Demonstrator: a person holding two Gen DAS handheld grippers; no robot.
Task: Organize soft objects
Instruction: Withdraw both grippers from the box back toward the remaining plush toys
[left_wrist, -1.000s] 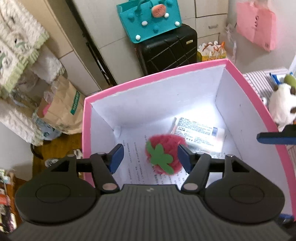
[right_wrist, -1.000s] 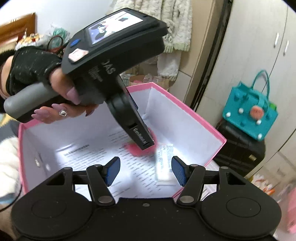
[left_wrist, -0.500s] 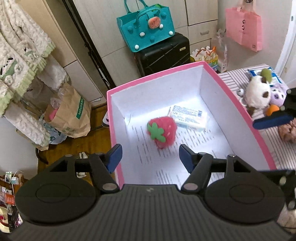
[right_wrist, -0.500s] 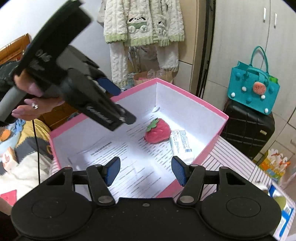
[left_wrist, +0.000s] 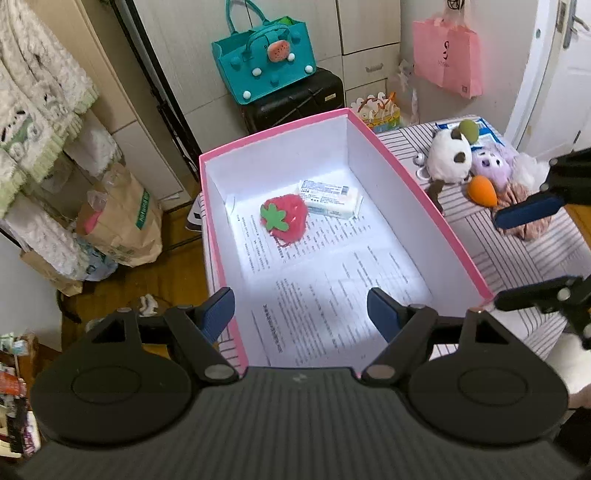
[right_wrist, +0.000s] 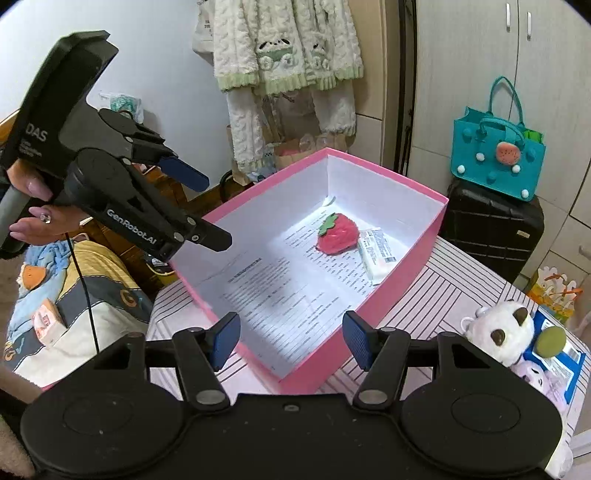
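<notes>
A pink box (left_wrist: 417, 184) (right_wrist: 406, 264) with white walls stands on a striped table. A red plush strawberry (left_wrist: 284, 218) (right_wrist: 338, 236) lies on its paper-lined floor beside a white tissue pack (left_wrist: 330, 197) (right_wrist: 376, 256). My left gripper (left_wrist: 301, 312) (right_wrist: 207, 210) hangs above the box's near end, its jaws opening with nothing between them. My right gripper (right_wrist: 290, 339) (left_wrist: 532, 251) stands open and empty over the box's corner. On the table right of the box lie soft toys: a white panda plush (left_wrist: 448, 155) (right_wrist: 498, 334), a purple plush (left_wrist: 493, 166), an orange carrot (left_wrist: 482, 190) and a brownish plush (left_wrist: 524, 229).
A teal felt bag (left_wrist: 264, 68) sits on a black suitcase (left_wrist: 295, 101) behind the box. A pink bag (left_wrist: 447, 59) hangs at the right near a white door. Paper bags (left_wrist: 118, 218) and hanging knitwear (right_wrist: 284, 44) stand to the left. A person's hand (right_wrist: 33, 218) grips the left tool.
My left gripper let go of the strawberry, widened, and rose back out of the box. The strawberry now lies on the box floor. My right gripper pulled back, bringing the soft toys into view.
</notes>
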